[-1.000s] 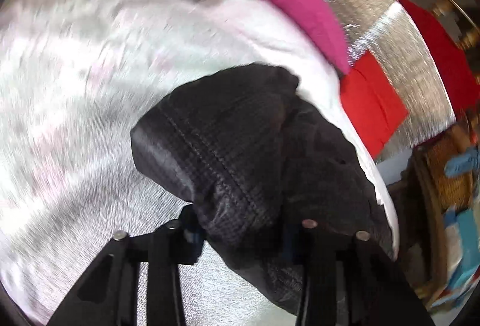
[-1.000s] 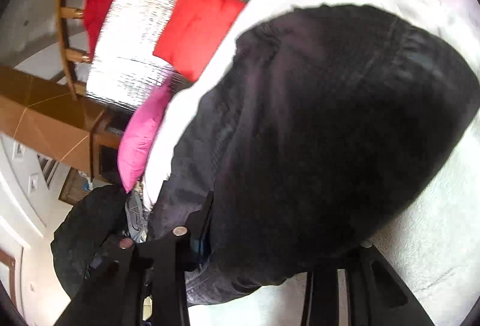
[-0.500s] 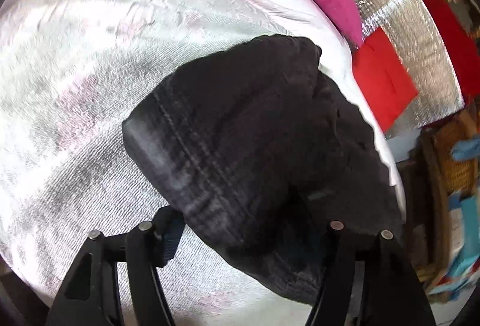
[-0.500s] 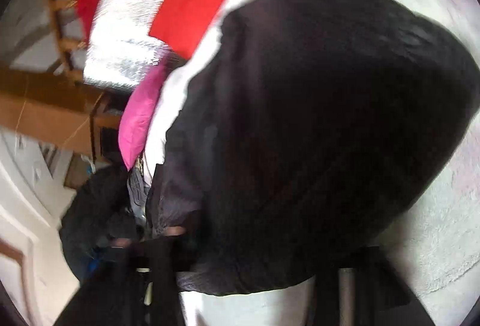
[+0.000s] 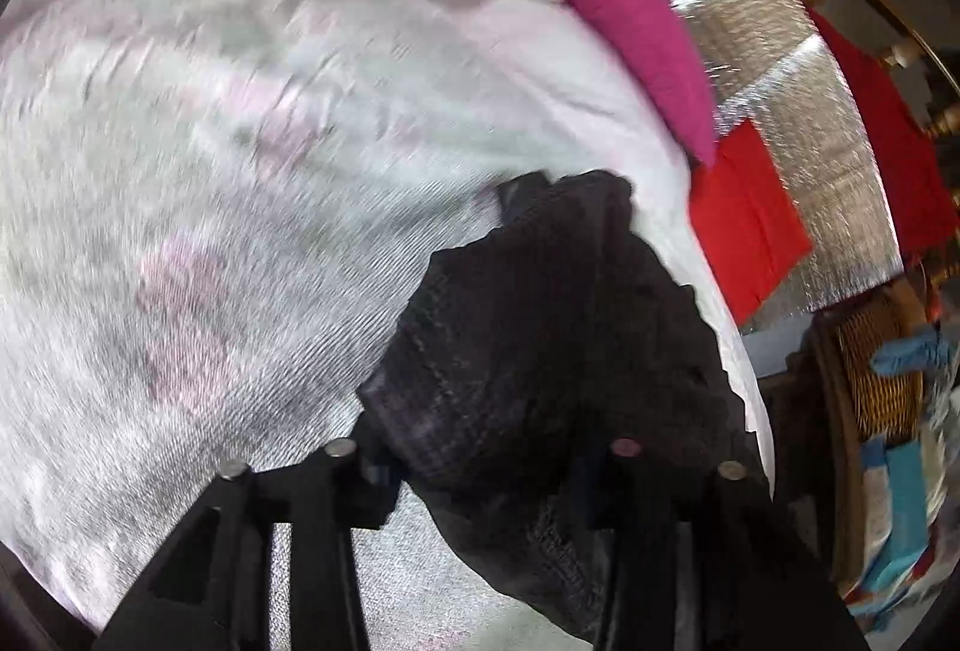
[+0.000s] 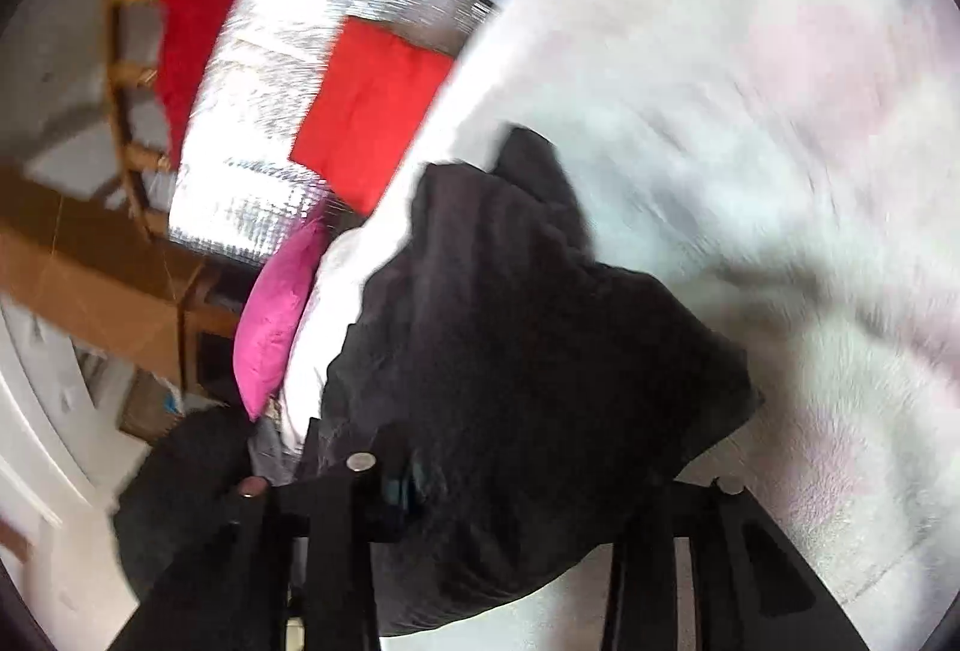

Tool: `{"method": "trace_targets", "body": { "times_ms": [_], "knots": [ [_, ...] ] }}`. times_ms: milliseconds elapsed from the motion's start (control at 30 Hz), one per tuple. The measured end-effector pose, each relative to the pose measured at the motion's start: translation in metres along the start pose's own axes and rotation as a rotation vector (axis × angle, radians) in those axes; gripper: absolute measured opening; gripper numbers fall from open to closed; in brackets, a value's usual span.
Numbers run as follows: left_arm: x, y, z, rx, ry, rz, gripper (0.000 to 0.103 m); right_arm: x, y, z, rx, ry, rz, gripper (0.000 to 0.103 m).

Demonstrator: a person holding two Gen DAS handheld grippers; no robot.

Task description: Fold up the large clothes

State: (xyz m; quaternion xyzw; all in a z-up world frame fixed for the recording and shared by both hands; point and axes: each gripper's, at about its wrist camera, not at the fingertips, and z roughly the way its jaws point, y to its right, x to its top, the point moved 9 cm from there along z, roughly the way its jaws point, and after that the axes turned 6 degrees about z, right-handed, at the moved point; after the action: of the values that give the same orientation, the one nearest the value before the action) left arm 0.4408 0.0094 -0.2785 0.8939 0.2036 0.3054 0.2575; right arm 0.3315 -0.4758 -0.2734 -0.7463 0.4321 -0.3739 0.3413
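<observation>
Now bunched on pale pink-blotched bed (image 5: pixel 252 183): dark garment (image 5: pixel 558 327), pinched by left fingers (image 5: pixel 483 462) and right fingers (image 6: pixel 540 477), both just closing on its folds. Nearby: magenta cushion (image 5: pixel 636 33), red cushion (image 5: pixel 744 219) on silver mat (image 5: pixel 834 123), wicker basket (image 5: pixel 882 369). No readable writing. Motion-blurred.

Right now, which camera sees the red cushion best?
The right wrist view: the red cushion lies nearly whole against the silver mat, clear of the dark garment. In the left wrist view it sits far to the side, squeezed by the lens, its near edge hidden behind the bed.
</observation>
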Motion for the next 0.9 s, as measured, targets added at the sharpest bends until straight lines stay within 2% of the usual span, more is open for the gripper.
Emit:
{"method": "trace_targets", "body": {
  "times_ms": [67,133,200,300,367,467,567,667,900],
  "knots": [
    [0.004,0.005,-0.004,-0.013,0.020,0.016,0.040,0.001,-0.011,-0.007,-0.001,0.029,-0.056,0.035],
    [-0.008,-0.003,-0.002,-0.003,-0.006,0.022,0.041,0.000,-0.002,-0.009,-0.028,0.031,-0.068,0.035],
    [-0.019,-0.019,0.010,0.043,-0.069,0.010,0.052,-0.003,0.021,0.006,-0.095,-0.024,-0.012,0.035],
    [-0.021,-0.026,0.012,0.084,-0.077,0.025,0.065,-0.003,0.032,0.014,-0.067,-0.074,0.074,0.048],
    [-0.018,-0.025,0.008,0.105,-0.076,0.045,0.067,-0.001,0.033,0.007,-0.065,-0.087,0.103,0.057],
    [-0.019,-0.035,-0.011,0.132,-0.064,0.051,0.074,0.003,0.038,-0.013,-0.079,-0.077,0.116,0.064],
    [-0.012,-0.037,-0.035,0.168,-0.004,0.102,0.074,0.003,0.038,-0.030,-0.094,-0.060,0.118,0.064],
    [-0.015,-0.032,-0.073,0.269,0.100,0.222,0.074,0.007,0.035,-0.057,-0.140,0.021,0.058,0.064],
    [-0.026,0.024,-0.145,0.277,0.234,0.454,0.076,-0.012,-0.009,-0.102,-0.135,0.086,-0.144,0.064]
  ]
}}
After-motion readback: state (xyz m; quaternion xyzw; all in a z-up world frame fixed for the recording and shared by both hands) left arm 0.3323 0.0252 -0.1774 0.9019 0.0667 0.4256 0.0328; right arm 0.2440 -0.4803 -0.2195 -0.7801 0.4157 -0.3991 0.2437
